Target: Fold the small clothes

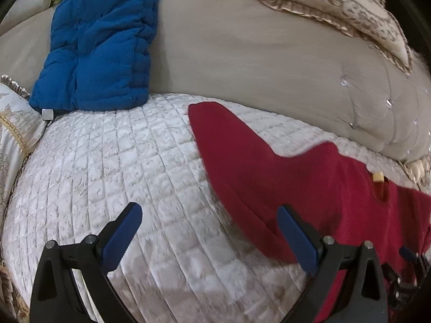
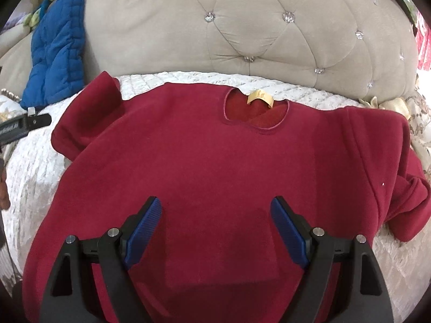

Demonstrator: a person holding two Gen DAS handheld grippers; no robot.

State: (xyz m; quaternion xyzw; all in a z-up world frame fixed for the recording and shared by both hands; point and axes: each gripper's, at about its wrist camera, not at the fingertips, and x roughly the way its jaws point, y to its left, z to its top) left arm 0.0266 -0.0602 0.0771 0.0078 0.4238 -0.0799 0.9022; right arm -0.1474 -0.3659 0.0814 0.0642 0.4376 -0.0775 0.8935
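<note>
Flat on the quilted bed cover (image 2: 150,80) lies the red sweater (image 2: 204,167), neckline toward the headboard, one sleeve bunched at its far right edge. Right claw (image 2: 215,228) released above the torso; left claw (image 1: 210,234) released beside the other sleeve (image 1: 215,140). Risk: pinching both fleece layers, or the quilt, would drag the garment askew.

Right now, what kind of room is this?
Probably a bedroom: a tufted headboard, a white quilt like a bedspread, and a frilly pillow. A red sweater lies spread on the quilt.
</note>
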